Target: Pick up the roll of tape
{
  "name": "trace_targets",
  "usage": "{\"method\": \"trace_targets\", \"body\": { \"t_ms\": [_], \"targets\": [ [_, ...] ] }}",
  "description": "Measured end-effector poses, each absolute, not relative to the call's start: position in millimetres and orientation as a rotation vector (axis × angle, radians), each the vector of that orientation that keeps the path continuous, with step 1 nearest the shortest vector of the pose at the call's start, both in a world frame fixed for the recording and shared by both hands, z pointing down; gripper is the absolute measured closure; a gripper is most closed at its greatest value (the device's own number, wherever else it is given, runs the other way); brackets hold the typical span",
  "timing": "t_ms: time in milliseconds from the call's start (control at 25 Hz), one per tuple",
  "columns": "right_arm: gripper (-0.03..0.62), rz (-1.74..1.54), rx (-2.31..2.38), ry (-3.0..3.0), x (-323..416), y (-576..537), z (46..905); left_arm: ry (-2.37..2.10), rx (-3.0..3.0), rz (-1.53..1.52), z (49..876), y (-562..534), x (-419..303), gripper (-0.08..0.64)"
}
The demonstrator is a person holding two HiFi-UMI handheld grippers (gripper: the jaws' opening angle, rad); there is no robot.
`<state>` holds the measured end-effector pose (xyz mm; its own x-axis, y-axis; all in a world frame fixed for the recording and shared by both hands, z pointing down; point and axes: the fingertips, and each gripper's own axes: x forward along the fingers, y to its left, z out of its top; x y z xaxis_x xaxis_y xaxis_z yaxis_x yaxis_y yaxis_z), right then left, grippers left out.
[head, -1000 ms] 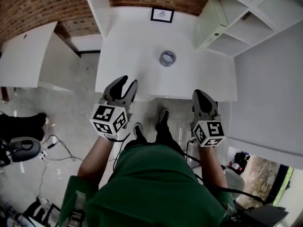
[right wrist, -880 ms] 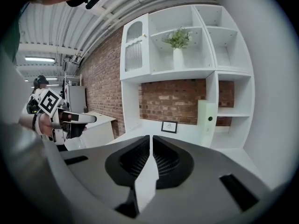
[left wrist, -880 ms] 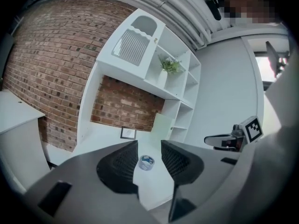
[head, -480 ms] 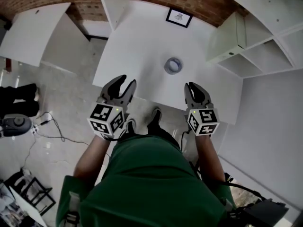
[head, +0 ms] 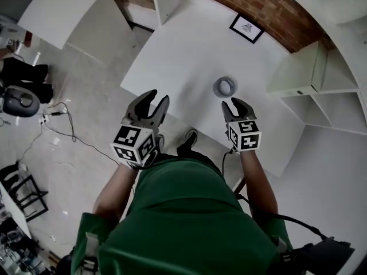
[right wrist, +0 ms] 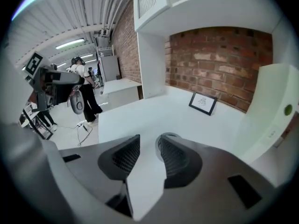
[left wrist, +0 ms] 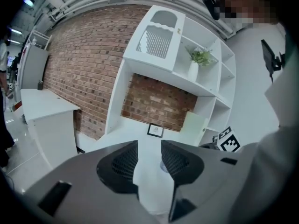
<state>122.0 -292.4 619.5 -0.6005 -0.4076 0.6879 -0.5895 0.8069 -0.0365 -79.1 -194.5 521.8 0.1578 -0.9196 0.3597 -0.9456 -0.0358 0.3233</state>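
Now one roll of tape (head: 217, 89) faces two empty claws: left claw (head: 157, 98) open, right claw (head: 232, 104) just opening.

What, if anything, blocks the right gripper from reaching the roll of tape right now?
Likely nothing, so yes. The roll of tape lies in the open on the white table, just ahead of the right gripper. Its fingers have just been opening, with nothing between them.

White table (head: 178, 62), framed picture (head: 247, 28), brick wall (head: 276, 7)

roll of tape (right wrist: 168, 135) mostly hidden behind right gripper (right wrist: 149, 140) jaws, framed picture (right wrist: 202, 102) print unreadable
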Motion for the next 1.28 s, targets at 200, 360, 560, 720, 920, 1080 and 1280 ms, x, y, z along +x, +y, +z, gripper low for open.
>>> {"method": "trace_targets", "body": {
  "t_ms": [200,360,560,720,920,1080,1280],
  "targets": [
    [0.425,0.322,0.581,-2.215,103.9,-309.0,661.7,-1.890,1.834,0.068,522.4,-172.5,-101.6,0.394],
    [0.423,0.265,0.483,-2.114,90.7,-320.2,696.1,-1.964,1.737,0.064,521.7,-155.4,-117.6,0.394],
    [0.423,0.224,0.393,-2.007,84.0,-328.6,732.1,-2.032,1.658,0.061,521.1,-140.9,-125.2,0.394],
    [0.425,0.208,0.355,-1.892,89.5,-328.7,753.2,-2.059,1.628,0.060,515.5,-132.7,-130.2,0.394],
    [0.428,0.147,0.326,-1.816,95.3,-332.9,762.2,-2.076,1.617,0.060,511.5,-134.3,-129.4,0.394],
    [0.454,0.075,0.268,-1.804,91.2,-322.8,763.0,-2.068,1.641,0.065,507.8,-135.3,-126.4,0.394],
    [0.500,0.075,0.283,-1.859,91.1,-322.4,755.7,-2.065,1.662,0.064,501.9,-138.0,-120.3,0.394]
  ]
}}
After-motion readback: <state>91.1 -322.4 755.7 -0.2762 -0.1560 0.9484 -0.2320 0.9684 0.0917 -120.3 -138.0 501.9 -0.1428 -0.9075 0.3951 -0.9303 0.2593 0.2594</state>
